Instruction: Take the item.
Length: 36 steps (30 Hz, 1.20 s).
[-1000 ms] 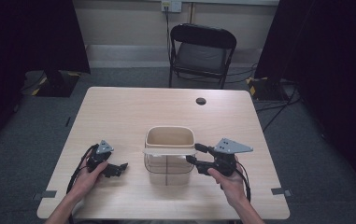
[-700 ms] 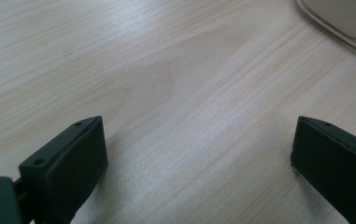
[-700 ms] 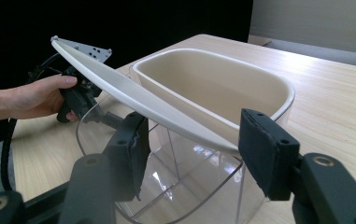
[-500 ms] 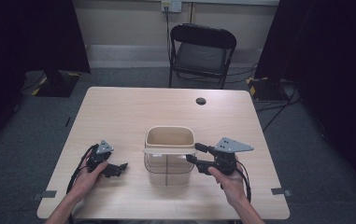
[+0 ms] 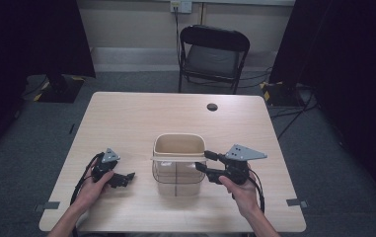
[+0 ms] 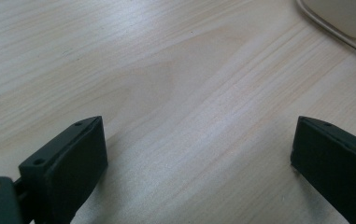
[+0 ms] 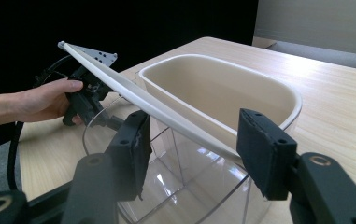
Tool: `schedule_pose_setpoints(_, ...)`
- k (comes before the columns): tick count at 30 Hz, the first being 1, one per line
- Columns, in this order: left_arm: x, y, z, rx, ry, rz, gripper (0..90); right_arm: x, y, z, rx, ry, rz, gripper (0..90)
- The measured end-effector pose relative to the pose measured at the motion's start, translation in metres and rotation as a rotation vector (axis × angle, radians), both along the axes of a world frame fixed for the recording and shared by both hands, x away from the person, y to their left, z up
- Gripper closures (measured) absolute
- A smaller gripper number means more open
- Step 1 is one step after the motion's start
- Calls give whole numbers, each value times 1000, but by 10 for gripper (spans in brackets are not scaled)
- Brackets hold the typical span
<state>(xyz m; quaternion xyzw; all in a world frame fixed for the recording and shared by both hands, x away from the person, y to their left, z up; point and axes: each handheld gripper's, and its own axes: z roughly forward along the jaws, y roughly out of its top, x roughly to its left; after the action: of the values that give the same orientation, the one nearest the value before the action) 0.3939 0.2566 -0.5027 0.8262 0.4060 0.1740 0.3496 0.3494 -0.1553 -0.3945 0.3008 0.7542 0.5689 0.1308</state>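
Person sits at a light wood worktop (image 5: 126, 118), a gripper in each hand. Left gripper (image 5: 126, 178) rests low on the worktop at the near left, well apart from the bin; its jaws stand wide apart w/ bare wood between them in the left gripper view, nothing held. A corner of the bin (image 6: 348, 21) peeks in at the top right of that view.

Bin (image 5: 178, 168) sits near the worktop's middle, toward the person: clear lower body, cream insert (image 7: 222, 88) nested in the top. A thin white bar (image 7: 138, 95), prob. the handle, lies across the rim on the person's side.

Right gripper (image 5: 201, 162) is up at rim height on the bin's right side, jaws open and reaching toward the rim. In the right gripper view the bar runs between the two pads; can't tell if either touches it, gap visible on both sides.

Small dark disc (image 5: 212, 106) lies at the far edge. Black folding chair (image 5: 214, 54) stands beyond the worktop.
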Motion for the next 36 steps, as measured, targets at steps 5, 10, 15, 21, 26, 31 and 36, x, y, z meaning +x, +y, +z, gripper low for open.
schedule_pose_setpoints(5,0,0,0,0,0,0,31,0,1,1,-2,0,-2,471)
schedule_pose_setpoints(10,0,0,0,0,0,0,30,1,0,3,-6,-1,-5,486)
schedule_pose_setpoints(15,0,0,0,0,0,0,30,3,0,4,-1,0,-4,496)
schedule_pose_setpoints(21,0,0,0,0,0,0,30,4,0,4,-1,1,2,499)
schedule_pose_setpoints(26,0,0,0,0,0,0,31,5,1,5,5,4,6,505)
schedule_pose_setpoints(31,0,0,0,1,0,0,31,7,2,8,3,1,10,512)
schedule_pose_setpoints(36,0,0,0,0,0,0,30,9,4,11,6,-6,14,522)
